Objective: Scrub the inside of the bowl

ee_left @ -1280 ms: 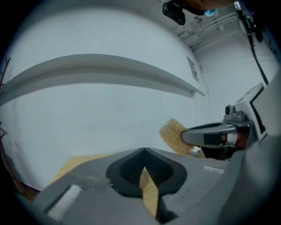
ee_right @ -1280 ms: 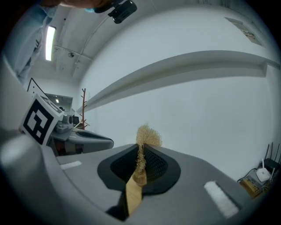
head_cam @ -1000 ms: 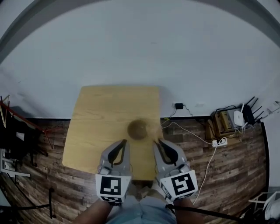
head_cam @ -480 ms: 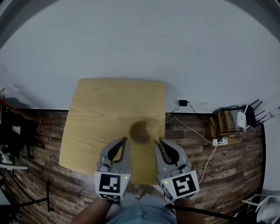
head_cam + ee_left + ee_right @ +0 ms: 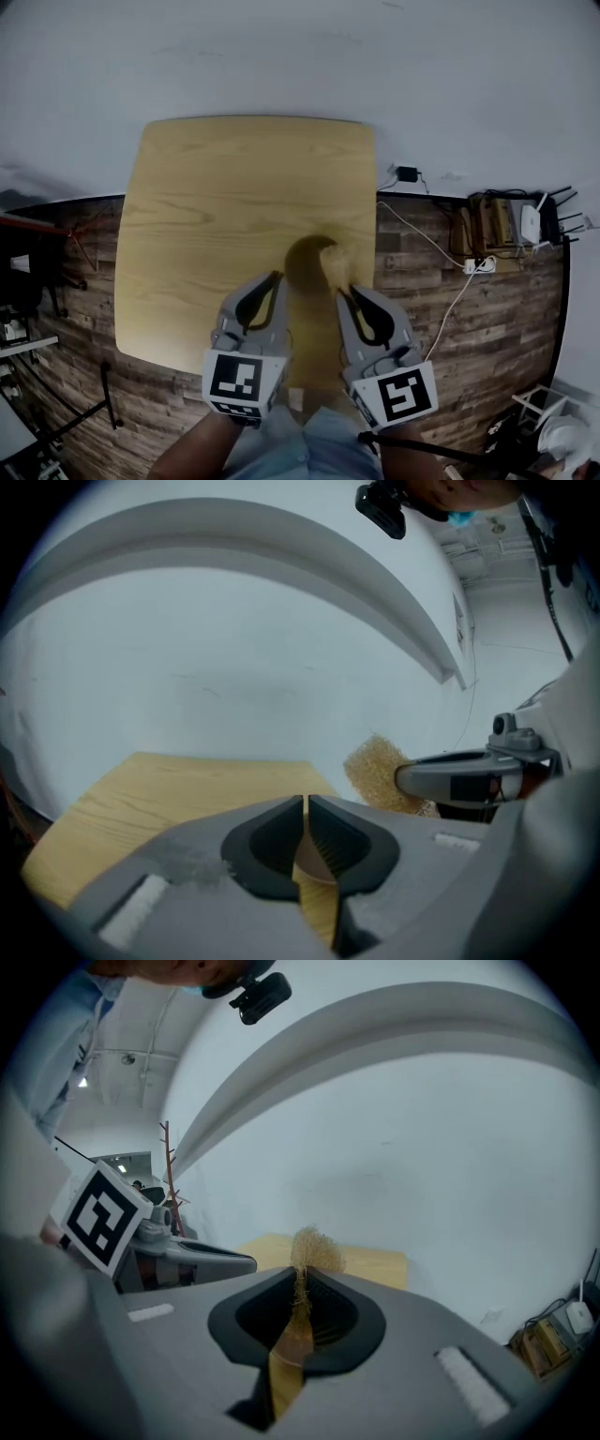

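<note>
Head view: a small dark bowl (image 5: 302, 262) sits on the wooden table (image 5: 216, 206), towards its near right part. A tan scrubbing pad (image 5: 336, 267) stands at the bowl's right rim, carried by the right tongs (image 5: 344, 292). The left tongs (image 5: 273, 278) point at the bowl's left side, just beside it. I cannot tell from here whether they touch it. The bowl looks rigid and light, so it would probably skate on the smooth table under pressure. Its left rim seems the place to pinch and steady it.

Left gripper view: the left tongs (image 5: 307, 803) have their jaws pressed together with nothing between them. This view alone shows the broad face of the scrubbing pad (image 5: 378, 769). The pad is coarse, open-fibred and probably soft and springy, and it sticks out past the tip of the right tongs (image 5: 403, 780). The bowl itself does not show clearly here.

Right gripper view: the right tongs (image 5: 302, 1283) are clamped on the scrubbing pad (image 5: 312, 1246), seen edge-on as a thin strip with a frayed tuft above the jaws. Because the pad is held by one edge, its free part should bend to the bowl's curve. Only the head view shows where the bowl lies relative to both tongs.
</note>
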{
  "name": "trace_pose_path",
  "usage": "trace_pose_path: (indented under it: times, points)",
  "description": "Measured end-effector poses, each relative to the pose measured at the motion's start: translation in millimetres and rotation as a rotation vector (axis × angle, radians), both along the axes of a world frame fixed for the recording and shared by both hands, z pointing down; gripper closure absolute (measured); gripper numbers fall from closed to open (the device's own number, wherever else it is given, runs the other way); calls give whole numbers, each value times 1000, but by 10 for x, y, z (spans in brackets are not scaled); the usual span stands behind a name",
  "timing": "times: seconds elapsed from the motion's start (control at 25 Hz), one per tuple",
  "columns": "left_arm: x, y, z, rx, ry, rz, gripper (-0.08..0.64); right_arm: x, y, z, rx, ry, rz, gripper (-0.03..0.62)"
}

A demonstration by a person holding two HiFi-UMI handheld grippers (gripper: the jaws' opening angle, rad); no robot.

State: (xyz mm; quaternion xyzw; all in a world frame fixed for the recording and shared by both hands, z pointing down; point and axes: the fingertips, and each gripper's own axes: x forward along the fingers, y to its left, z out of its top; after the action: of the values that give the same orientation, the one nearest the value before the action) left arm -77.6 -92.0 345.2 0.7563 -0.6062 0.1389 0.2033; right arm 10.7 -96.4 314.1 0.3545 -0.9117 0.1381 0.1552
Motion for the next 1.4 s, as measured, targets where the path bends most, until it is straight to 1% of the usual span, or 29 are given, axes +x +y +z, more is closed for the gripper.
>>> trace_pose_path:
  times: [0.16, 0.28, 0.48, 0.84, 1.04, 1.12, 1.2, 1.4]
  points:
    - [-25, -133, 290, -62, 85, 5, 521, -62, -65, 230, -29, 5, 12, 565]
    - [-35, -159, 505, -119, 132, 9, 457, -103, -65, 356, -57, 16, 13, 565]
    - [-47, -219, 738, -177, 174, 18, 451, -125, -128, 463, -73, 22, 27, 565]
    - [-23, -283, 937, -249, 197, 31, 453, -154, -163, 558, -101, 35, 33, 565]
    - [-33, -319, 991, -265, 183, 27, 454, -137, -199, 586, -104, 35, 42, 565]
    - [-43, -336, 992, -268, 177, 23, 465, -133, -222, 584, -98, 32, 44, 565]
    - [-43, -344, 1001, -272, 167, 19, 514, -122, -224, 594, -100, 31, 43, 565]
    - [-54, -346, 1029, -286, 151, 15, 520, -124, -204, 658, -114, 34, 36, 565]
